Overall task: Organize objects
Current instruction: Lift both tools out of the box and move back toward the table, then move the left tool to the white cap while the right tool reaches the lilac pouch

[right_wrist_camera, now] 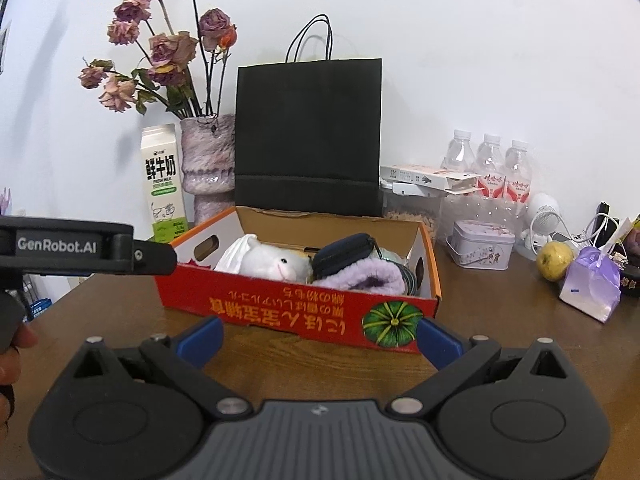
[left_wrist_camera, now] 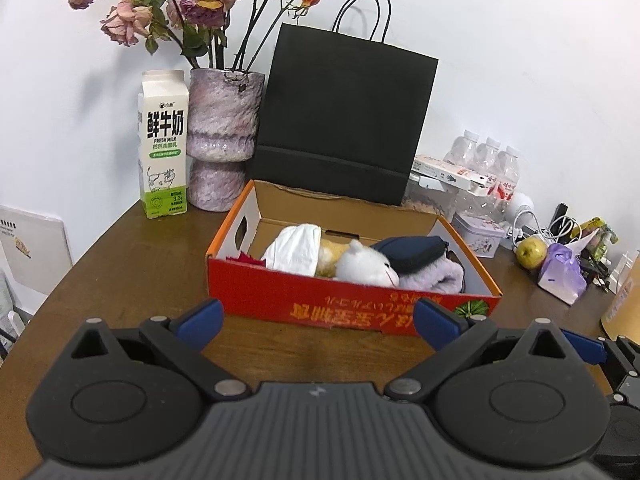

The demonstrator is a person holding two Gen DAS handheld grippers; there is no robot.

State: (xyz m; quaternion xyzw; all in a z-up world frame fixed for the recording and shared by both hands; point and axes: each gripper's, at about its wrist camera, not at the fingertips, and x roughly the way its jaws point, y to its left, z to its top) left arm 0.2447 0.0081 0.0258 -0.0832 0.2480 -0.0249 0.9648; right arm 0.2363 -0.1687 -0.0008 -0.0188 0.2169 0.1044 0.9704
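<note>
Both claws held level just above the wooden table, spread wide and empty, facing the red box.

The left claw (left_wrist_camera: 318, 318) sits low, its blue fingers (left_wrist_camera: 202, 318) wide apart with nothing between them; the red box (left_wrist_camera: 280, 300) lies straight ahead, just beyond the tips, holding a white plush toy (left_wrist_camera: 366, 266), a white bag (left_wrist_camera: 296, 250), a dark pouch (left_wrist_camera: 412, 254) and a lilac fuzzy cloth (left_wrist_camera: 434, 278). The right claw (right_wrist_camera: 320, 338) is likewise agape and empty, level over the table (right_wrist_camera: 312, 364), with the same box just ahead. To its left the other claw's black body juts in sideways, a hand (right_wrist_camera: 10, 360) curled beneath it. Behind the box stand a black paper bag (right_wrist_camera: 308, 136), a milk carton (right_wrist_camera: 164, 184) and a vase (right_wrist_camera: 208, 160); a pear (right_wrist_camera: 554, 260) sits ahead to the right.
</note>
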